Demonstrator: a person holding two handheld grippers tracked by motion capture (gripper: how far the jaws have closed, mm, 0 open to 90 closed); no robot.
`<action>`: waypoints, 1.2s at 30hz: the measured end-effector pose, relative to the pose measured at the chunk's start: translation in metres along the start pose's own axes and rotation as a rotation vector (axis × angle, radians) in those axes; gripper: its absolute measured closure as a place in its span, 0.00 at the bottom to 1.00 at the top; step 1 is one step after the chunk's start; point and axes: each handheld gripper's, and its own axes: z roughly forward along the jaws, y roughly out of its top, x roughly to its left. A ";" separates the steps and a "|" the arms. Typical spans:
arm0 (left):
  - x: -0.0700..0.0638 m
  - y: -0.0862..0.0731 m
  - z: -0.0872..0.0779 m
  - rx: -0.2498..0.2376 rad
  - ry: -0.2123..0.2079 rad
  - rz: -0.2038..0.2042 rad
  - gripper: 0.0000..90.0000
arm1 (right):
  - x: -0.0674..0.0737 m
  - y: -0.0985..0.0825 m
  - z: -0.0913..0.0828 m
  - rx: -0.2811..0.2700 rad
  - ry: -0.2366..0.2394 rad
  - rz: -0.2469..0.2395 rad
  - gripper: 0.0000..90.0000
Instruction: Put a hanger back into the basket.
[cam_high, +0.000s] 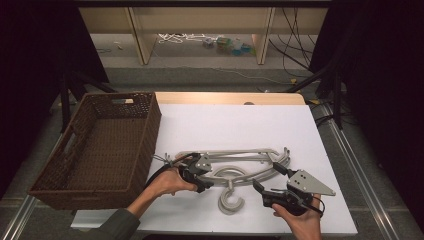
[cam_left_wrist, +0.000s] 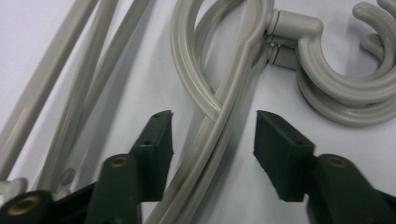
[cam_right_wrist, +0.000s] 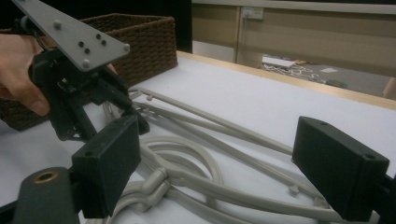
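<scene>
A stack of grey plastic clothes hangers (cam_high: 235, 161) lies on the white table top (cam_high: 240, 122), their hooks (cam_high: 231, 202) pointing toward the front edge. My left gripper (cam_high: 209, 175) is down at the left part of the stack. In the left gripper view its jaws (cam_left_wrist: 212, 121) straddle a hanger arm (cam_left_wrist: 219, 140), with a gap on each side, so it is open; the hooks (cam_left_wrist: 327, 88) curl at the upper right. My right gripper (cam_high: 267, 176) sits low at the right of the stack, open wide (cam_right_wrist: 224, 154) over the hanger arms (cam_right_wrist: 210, 126), touching nothing.
A brown wicker basket (cam_high: 100, 145) stands at the table's left edge, close to the left hand. Bare white surface stretches behind the hangers. Beyond the far edge are the floor, shelf legs and cables.
</scene>
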 end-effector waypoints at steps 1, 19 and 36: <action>0.000 0.000 0.001 -0.001 -0.006 0.001 0.57 | 0.000 0.000 0.000 0.000 0.000 0.000 0.18; 0.006 0.005 -0.001 0.035 -0.046 0.107 0.81 | 0.001 -0.001 0.002 -0.002 0.024 -0.001 0.18; 0.003 0.020 -0.026 -0.074 -0.046 0.158 0.89 | -0.002 0.003 -0.004 -0.055 -0.012 -0.010 0.20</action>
